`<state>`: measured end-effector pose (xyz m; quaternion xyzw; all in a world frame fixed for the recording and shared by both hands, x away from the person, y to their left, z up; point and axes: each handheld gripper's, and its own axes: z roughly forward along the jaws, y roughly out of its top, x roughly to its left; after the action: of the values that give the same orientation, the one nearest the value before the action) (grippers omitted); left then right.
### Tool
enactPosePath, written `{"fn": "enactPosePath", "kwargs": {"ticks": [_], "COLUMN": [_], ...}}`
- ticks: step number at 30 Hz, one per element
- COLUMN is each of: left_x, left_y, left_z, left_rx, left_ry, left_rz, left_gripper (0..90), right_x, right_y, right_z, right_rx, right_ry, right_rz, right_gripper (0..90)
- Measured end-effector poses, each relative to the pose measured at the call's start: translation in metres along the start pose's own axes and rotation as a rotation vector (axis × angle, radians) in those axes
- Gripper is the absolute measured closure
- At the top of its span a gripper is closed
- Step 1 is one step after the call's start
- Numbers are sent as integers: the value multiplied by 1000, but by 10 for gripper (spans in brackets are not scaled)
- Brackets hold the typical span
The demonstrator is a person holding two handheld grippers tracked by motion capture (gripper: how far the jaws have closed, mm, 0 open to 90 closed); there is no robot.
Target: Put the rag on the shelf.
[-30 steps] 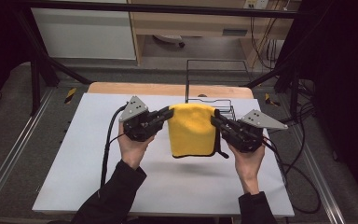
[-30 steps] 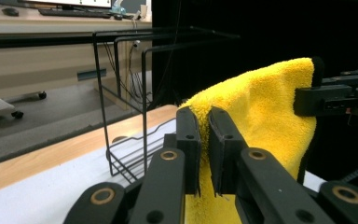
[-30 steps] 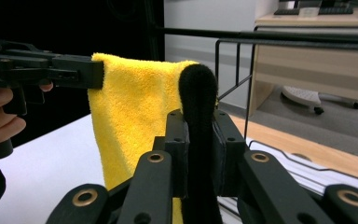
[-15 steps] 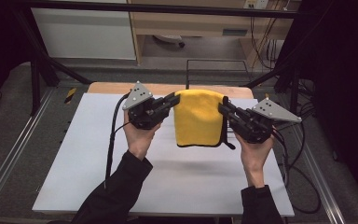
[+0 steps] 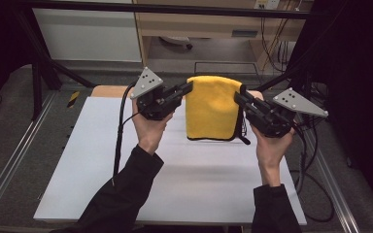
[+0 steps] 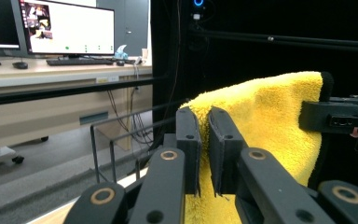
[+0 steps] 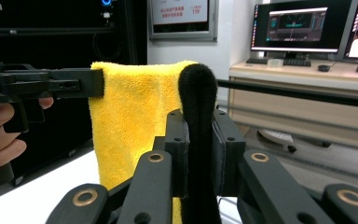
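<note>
A yellow towel [image 5: 212, 107] with a black edge hangs folded in the air above the white tabletop [image 5: 184, 179], held up by its two top corners. My left gripper [image 5: 188, 89] is shut on the towel's left top corner; the left gripper view has the yellow towel [image 6: 270, 116] pinched between its jaws [image 6: 204, 135]. My right gripper [image 5: 238, 97] is shut on the right top corner, where the black edge [image 7: 198, 107] of the yellow towel [image 7: 130, 116] bulges up between the jaws. The towel's lower edge hangs near the table.
A black wire rack [image 5: 223, 65] stands behind the table's far edge. A wooden strip [image 5: 109, 91] borders the table's far side. Cables [image 5: 315, 160] trail off the table's right side. Desks with monitors [image 6: 65, 28] lie beyond.
Both grippers have risen and moved away from me with the towel, which now hangs higher, its lower edge lifted off the table.
</note>
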<state>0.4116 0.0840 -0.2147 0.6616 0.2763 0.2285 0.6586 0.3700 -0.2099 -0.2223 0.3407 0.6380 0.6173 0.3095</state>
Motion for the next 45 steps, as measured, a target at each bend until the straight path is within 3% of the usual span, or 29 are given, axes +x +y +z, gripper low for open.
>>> {"fn": "enactPosePath", "kwargs": {"ticks": [11, 34, 45], "left_x": [5, 9, 13], "left_y": [28, 78, 98], "left_z": [18, 46, 56], "left_rx": [-23, -59, -68], "left_ry": [3, 0, 27], "left_rz": [-4, -2, 19], "left_gripper": [834, 834, 835], "right_x": [-9, -31, -40], "right_y": [29, 74, 94], "right_z": [4, 10, 22], "right_rx": [-32, -85, -102], "right_ry": [-38, -94, -116], "right_rz": [-31, -38, -45], "right_gripper": [793, 793, 794]}}
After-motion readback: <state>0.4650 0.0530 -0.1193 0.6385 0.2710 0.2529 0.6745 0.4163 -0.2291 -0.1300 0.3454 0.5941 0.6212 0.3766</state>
